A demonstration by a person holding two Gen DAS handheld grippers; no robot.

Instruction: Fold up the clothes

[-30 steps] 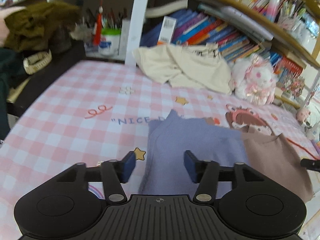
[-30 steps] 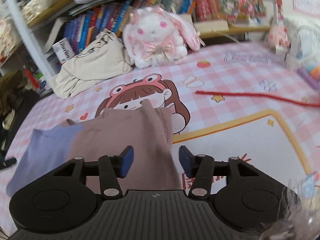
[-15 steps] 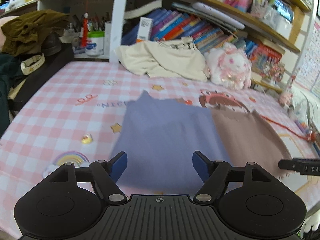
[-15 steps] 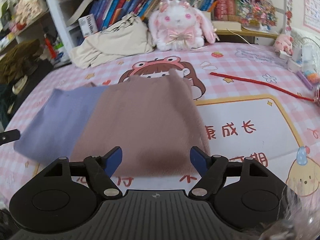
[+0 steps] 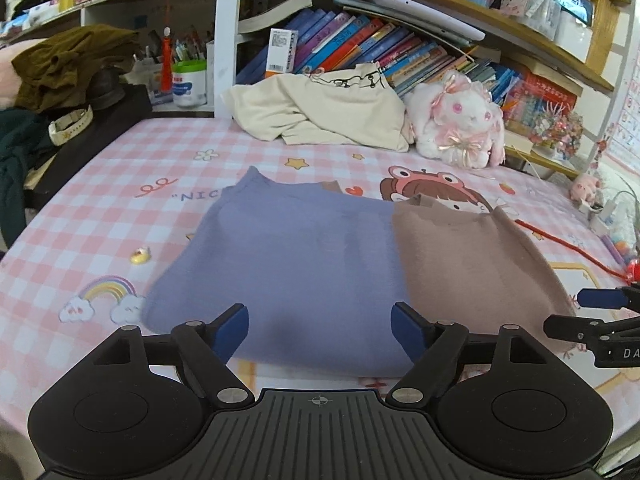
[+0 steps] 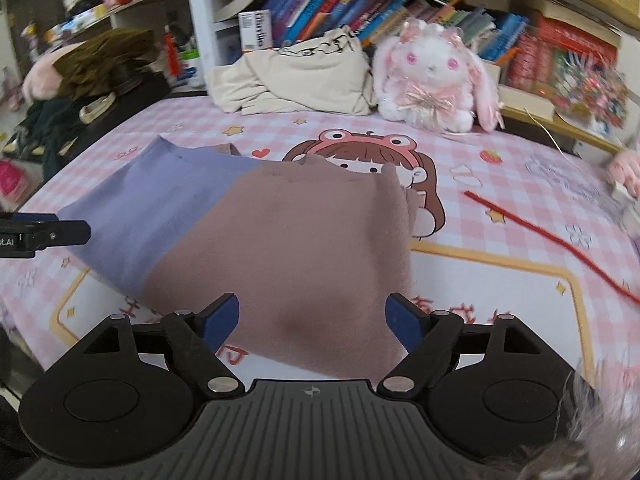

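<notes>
A folded garment lies flat on the pink checked table cover (image 5: 100, 208); its left part is blue-violet (image 5: 296, 256) and its right part is brown (image 5: 472, 264). It also shows in the right wrist view, blue-violet part (image 6: 156, 208) and brown part (image 6: 304, 240). My left gripper (image 5: 320, 330) is open and empty, above the garment's near edge. My right gripper (image 6: 312, 320) is open and empty, above the brown part's near edge. The right gripper's fingertip (image 5: 600, 299) shows at the right edge of the left view.
A crumpled cream garment (image 5: 320, 116) and a white plush rabbit (image 5: 460, 124) sit at the back by the bookshelf. A red cord (image 6: 560, 244) lies on the right. Dark clothes (image 5: 68, 64) pile at the left. A small yellow trinket (image 5: 140, 256) lies left of the garment.
Both grippers have pulled back and up from the garment and opened wider. The garment now lies flat and released.
</notes>
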